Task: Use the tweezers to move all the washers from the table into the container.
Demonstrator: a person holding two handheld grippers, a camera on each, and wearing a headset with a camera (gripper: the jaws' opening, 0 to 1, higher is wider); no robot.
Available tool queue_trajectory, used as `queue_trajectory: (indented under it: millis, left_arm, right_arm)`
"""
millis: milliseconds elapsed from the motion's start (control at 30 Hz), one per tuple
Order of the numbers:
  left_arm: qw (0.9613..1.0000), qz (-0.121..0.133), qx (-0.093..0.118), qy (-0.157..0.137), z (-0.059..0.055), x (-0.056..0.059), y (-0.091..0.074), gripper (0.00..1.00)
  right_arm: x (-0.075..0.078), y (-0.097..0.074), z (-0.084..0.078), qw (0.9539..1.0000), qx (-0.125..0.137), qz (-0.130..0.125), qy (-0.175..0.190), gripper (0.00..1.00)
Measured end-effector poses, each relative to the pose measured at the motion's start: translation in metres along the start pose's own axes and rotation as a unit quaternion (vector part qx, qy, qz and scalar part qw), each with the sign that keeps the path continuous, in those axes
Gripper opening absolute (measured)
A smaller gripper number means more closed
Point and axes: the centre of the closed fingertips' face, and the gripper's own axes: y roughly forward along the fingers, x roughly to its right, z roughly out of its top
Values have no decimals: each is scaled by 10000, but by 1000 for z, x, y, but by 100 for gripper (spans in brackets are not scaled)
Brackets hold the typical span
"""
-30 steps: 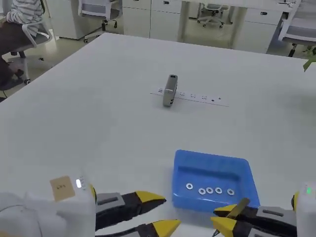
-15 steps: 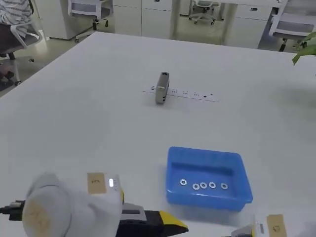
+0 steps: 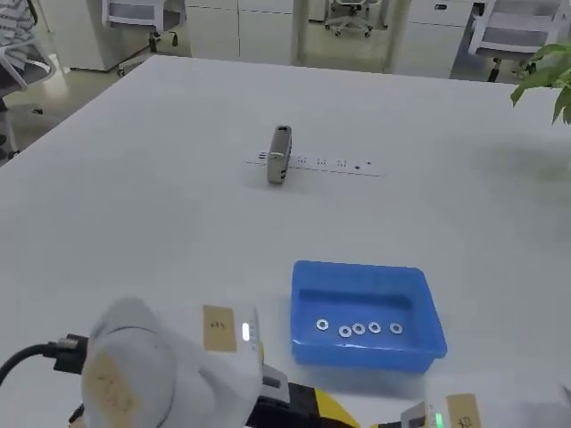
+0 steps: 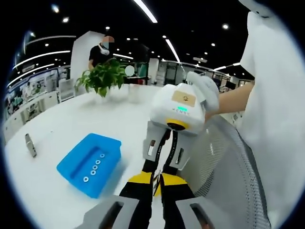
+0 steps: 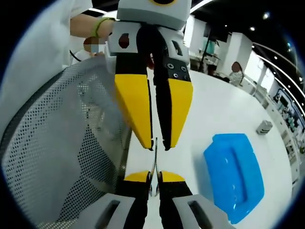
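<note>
**Both grippers back at the table edge; five washers in the tray**

Head view: a shallow blue plastic tray [image 3: 366,351] sits on the white table [image 3: 178,205]. Five small metal washers [image 3: 359,329] lie in a row on its floor, toward the near wall. Count and row match a second ago. The tray and the small grey block [image 3: 279,156] beyond it have slid in the picture. That is the headset moving, not the things.

The real change: a second ago both pairs of yellow-tipped jaws stood just short of the tray's near wall, the left pair spread wide. Now both have drawn back toward the person, low at the bottom of the head view.

Right gripper view: the right gripper [image 5: 155,177] has its jaws pressed together on the thin metal tweezers [image 5: 154,160], which stand up from between the tips. The left gripper [image 5: 159,143] faces it tip to tip, jaws drawn close with a narrow dark slit between them. The tweezer point reaches that slit. Cannot tell whether the left jaws touch the tweezers or each other.

Both meet at the near table edge, beside a grey mesh chair back [image 5: 62,143]. The tray lies apart, off to one side.

Judgement: every washer I can find is in the tray. The retreat suggests the moving is finished, or the tweezers are being reseated between the grippers. Any washer still out would need the tweezers brought forward again.
</note>
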Motion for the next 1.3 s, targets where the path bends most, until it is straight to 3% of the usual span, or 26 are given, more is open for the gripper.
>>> queue_trajectory:
  millis: [200, 367, 500, 600, 700, 833, 900, 1033, 1133, 1300]
  left_arm:
    - [9990, -22, -236, 367, -7, 2, 1, 0]
    - [9984, 19, -364, 435, -13, -3, -3, 0]
    - [9974, 79, -585, 418, -26, -13, 1, 0]
    - [9957, 86, -818, 417, -37, -20, 6, 0]
    - [9942, 104, -1019, 319, -48, -25, 8, 0]
    - [9896, 156, -1416, 208, -72, -33, 10, 0]
    - [9873, 152, -1571, 170, -81, -34, 11, 0]
    - [9817, 130, -1899, 40, -98, -35, 15, 0]
    - [9774, 135, -2106, 108, -104, -37, 17, 0]
    - [9703, 136, -2408, 182, -111, -39, 21, 0]
  right_arm:
    - [-1, 1, 1, 10000, -15, 19, -19, 3]
    - [2, 0, -1, 10000, -68, -46, -6, 3]
    - [9, 2, -10, 9997, -174, -133, 86, 4]
    - [15, 4, -17, 9992, -171, -217, 282, 6]
    - [17, 2, -16, 9960, 142, -282, 837, 9]
    - [20, -10, -24, 9918, 220, -493, 1161, 21]
    - [22, -20, -27, 9878, 362, -714, 1335, 26]
    - [22, -46, -31, 9745, 765, -1071, 1819, 36]
    - [21, -63, -37, 9681, 833, -1280, 1989, 40]
    - [19, -100, -42, 9499, 1074, -1733, 2368, 44]
